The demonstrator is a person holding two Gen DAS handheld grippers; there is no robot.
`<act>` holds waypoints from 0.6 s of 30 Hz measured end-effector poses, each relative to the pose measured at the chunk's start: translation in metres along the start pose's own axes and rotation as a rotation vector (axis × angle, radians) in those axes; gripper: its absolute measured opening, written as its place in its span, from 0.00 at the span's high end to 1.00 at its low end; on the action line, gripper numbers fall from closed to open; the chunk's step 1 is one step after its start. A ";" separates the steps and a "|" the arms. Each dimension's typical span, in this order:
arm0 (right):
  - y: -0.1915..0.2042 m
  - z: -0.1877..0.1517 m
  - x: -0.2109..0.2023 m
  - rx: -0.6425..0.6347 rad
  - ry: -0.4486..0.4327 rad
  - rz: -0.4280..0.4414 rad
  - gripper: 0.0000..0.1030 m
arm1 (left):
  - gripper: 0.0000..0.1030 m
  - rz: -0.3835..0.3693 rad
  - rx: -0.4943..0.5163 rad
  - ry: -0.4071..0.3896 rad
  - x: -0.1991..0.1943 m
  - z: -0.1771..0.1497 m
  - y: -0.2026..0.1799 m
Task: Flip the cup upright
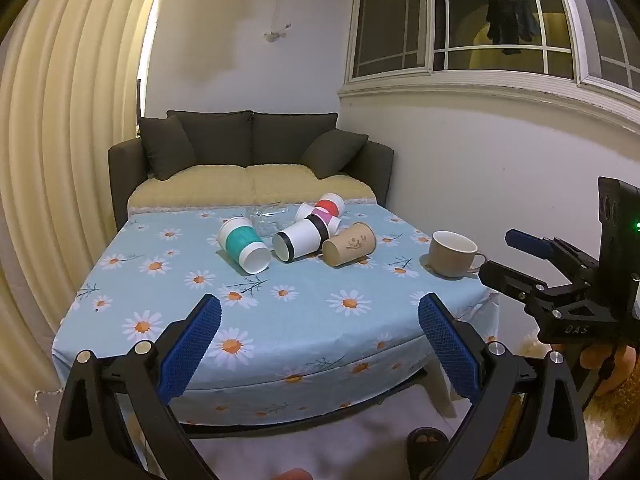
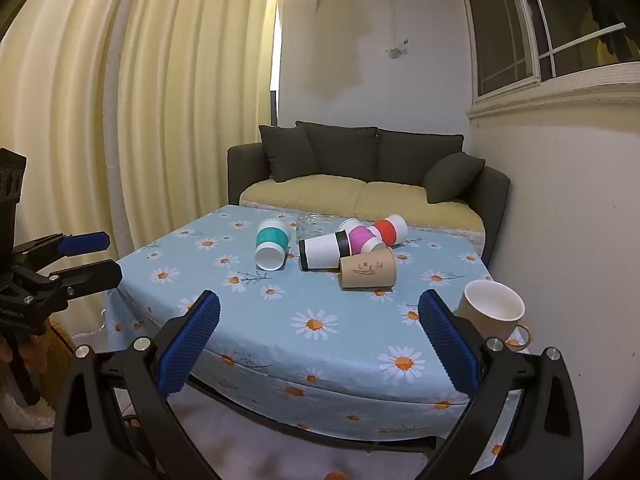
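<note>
Several paper cups lie on their sides mid-table: a teal-banded cup (image 1: 243,245) (image 2: 271,247), a black-banded white cup (image 1: 302,239) (image 2: 325,250), a brown kraft cup (image 1: 349,243) (image 2: 368,268), a pink cup (image 2: 363,240) and a red cup (image 1: 330,205) (image 2: 390,227). A beige mug (image 1: 454,254) (image 2: 493,310) stands upright at the right. My left gripper (image 1: 320,320) is open and empty before the table's front edge. My right gripper (image 2: 320,320) is open and empty, also short of the table; it shows in the left wrist view (image 1: 512,258).
The table (image 1: 280,312) wears a blue daisy cloth. Clear glassware (image 1: 266,216) lies behind the cups. A dark sofa (image 1: 252,160) stands behind the table, a wall to the right, a curtain (image 2: 160,120) to the left. A sandalled foot (image 1: 426,442) is below.
</note>
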State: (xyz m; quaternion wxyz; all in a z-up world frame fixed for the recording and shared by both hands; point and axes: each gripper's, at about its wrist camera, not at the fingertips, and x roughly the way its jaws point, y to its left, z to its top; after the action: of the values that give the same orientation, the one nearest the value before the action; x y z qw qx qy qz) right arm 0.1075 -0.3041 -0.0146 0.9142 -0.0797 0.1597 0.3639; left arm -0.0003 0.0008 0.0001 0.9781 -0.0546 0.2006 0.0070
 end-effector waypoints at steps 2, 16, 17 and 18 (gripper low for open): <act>-0.001 0.000 -0.001 0.006 0.000 -0.003 0.05 | 0.06 -0.002 -0.002 -0.002 -0.001 0.000 0.001; 0.001 -0.001 -0.001 0.006 0.005 -0.005 0.05 | 0.06 0.008 0.000 0.012 0.001 -0.001 0.002; 0.001 -0.001 -0.001 0.005 0.006 -0.005 0.05 | 0.06 0.009 0.000 0.012 0.000 -0.001 0.001; 0.001 -0.001 -0.001 0.005 0.007 -0.004 0.05 | 0.06 0.009 0.000 0.012 0.001 -0.001 0.001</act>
State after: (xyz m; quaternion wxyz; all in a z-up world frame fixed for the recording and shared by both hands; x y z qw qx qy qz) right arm 0.1060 -0.3038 -0.0156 0.9145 -0.0789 0.1638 0.3613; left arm 0.0004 0.0016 -0.0013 0.9769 -0.0539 0.2066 0.0113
